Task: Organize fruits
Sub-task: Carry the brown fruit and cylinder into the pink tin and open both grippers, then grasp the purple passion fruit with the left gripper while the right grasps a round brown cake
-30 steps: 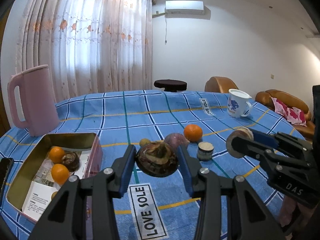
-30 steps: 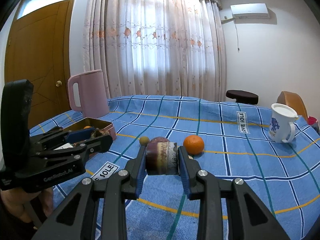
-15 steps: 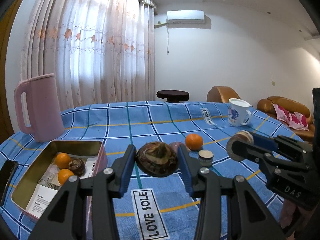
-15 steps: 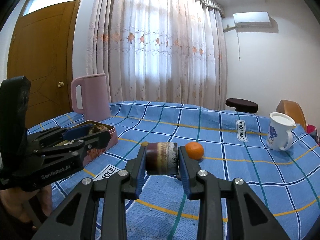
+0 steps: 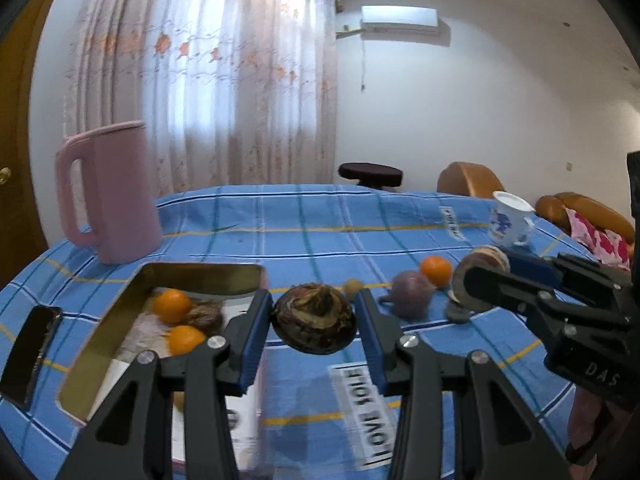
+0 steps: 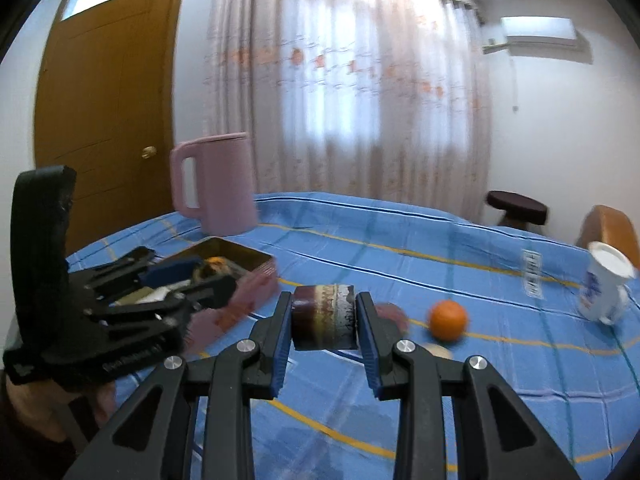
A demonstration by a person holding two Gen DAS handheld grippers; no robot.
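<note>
I see desk point(image 5: 304, 216) under blue plaid cloth; sheer curtains, wooden door point(image 6: 100, 120), air conditioner point(image 5: 400, 20) on white wall; pink jug point(image 5: 108, 196) and white mug point(image 5: 510, 220) on desk. Left gripper point(image 5: 314, 320) jaws clenched on brown fruit point(image 5: 314, 318), held above cloth just right of open tin point(image 5: 120, 320); fruit dark, rough, pointed on top. Right gripper point(image 6: 324, 320) jaws grasping short banded cylinder point(image 6: 324, 316), maroon with pale stripe. Two oranges point(image 5: 173, 306) plus dark fruit in tin; orange point(image 6: 448, 319) and purple fruit point(image 5: 408, 298) on cloth.
</note>
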